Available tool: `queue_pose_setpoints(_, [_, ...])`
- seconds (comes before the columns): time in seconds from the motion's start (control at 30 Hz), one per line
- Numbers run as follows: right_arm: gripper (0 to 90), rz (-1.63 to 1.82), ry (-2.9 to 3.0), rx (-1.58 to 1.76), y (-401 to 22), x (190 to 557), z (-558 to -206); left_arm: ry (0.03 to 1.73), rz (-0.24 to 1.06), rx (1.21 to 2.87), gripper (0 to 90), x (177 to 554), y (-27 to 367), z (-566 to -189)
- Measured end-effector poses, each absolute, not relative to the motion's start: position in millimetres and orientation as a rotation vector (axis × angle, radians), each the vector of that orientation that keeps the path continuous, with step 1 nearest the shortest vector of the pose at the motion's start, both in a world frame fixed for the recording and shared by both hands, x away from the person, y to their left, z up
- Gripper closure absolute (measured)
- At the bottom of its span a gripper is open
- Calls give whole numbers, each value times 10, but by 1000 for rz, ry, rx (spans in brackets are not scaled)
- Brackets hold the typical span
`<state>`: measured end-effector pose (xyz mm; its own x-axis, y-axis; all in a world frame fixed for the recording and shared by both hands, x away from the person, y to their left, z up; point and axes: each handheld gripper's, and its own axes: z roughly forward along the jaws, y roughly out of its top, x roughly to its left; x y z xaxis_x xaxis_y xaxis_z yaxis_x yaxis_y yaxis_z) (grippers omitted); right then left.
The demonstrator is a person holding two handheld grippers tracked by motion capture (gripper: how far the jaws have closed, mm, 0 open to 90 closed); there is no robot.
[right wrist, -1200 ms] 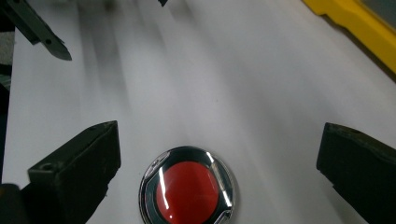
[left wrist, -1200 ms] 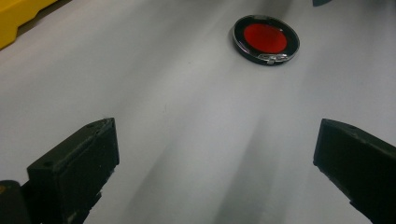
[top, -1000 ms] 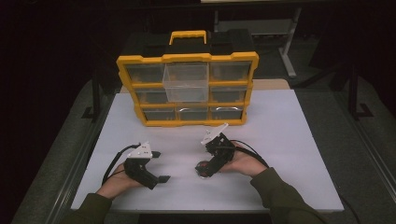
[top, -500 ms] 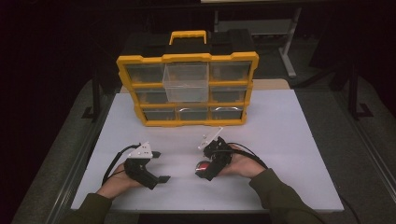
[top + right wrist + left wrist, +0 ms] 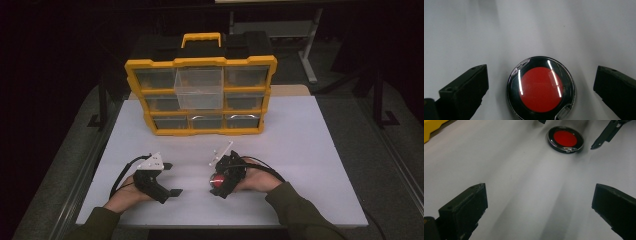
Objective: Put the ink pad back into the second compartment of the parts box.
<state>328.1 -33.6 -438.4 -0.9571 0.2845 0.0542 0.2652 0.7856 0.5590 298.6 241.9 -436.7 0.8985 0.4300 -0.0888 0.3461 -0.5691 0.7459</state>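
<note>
Nearest the person, the right gripper (image 5: 216,186) has tipped forward and down over the last second, so that it now hangs right over the small round compact (image 5: 541,88), a black-rimmed disc with a red centre under a clear lid, lying flat on the white table (image 5: 300,150). A second ago that gripper sat more level and the red spot barely showed beneath it; now the red peeks out under its nose in the high view. In the right gripper view its jaws stand spread wide, one on each side of the compact and clear of the rim, so nothing is pinched yet. To me that looks like the line-up for a grab: the next thing needed is a short drop and a squeeze across the rim, and a lid that slick could slip if the jaws catch it off-centre. The left gripper (image 5: 170,179) has stayed where it was, resting on the table a little to the side, jaws also spread and holding nothing; its view looks across the bare surface at the compact (image 5: 565,139). Farther back stands the yellow organizer (image 5: 200,97) with its handle up, one clear drawer (image 5: 199,88) in the middle column pulled forward, perhaps where the compact is headed.
</note>
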Motion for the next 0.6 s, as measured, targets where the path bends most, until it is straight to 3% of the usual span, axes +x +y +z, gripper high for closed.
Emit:
queue_pose_setpoints(0.3, [0, 858, 2946, 433, -312, 3261, -4421, 550, 127, 2232, 0, 2984, 2414, -4370])
queue_pose_setpoints(0.6, [86, 855, 2946, 415, -322, 3259, -4409, 551, 132, 2231, 0, 2986, 2419, -4368])
